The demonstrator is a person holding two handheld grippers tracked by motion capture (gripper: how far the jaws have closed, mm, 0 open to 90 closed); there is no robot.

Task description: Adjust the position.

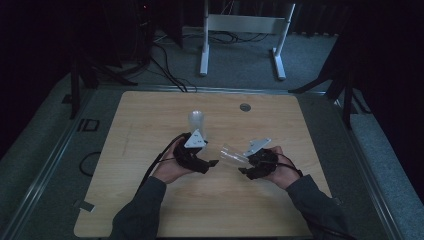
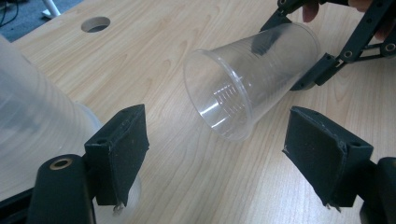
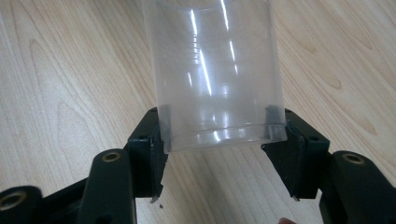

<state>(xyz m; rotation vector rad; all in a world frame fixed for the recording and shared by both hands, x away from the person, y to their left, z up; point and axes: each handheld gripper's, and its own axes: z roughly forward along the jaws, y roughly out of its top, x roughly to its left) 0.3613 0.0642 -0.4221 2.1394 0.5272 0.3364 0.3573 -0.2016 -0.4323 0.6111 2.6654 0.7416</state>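
High view: the right gripper (image 1: 248, 169) is clamping the base end of a clear, ribbed plastic cup (image 1: 234, 154), holding it on its side just above the light wooden table (image 1: 150, 120) with the open mouth pointing at the left gripper (image 1: 212, 163), whose jaws are standing part open and holding nothing. A second clear plastic cup (image 1: 197, 121), upside down, is standing just behind the left gripper. Risk: the thin wall is likely buckling or slipping under a pinch so near the base, and the left gripper may be knocking the standing cup over.
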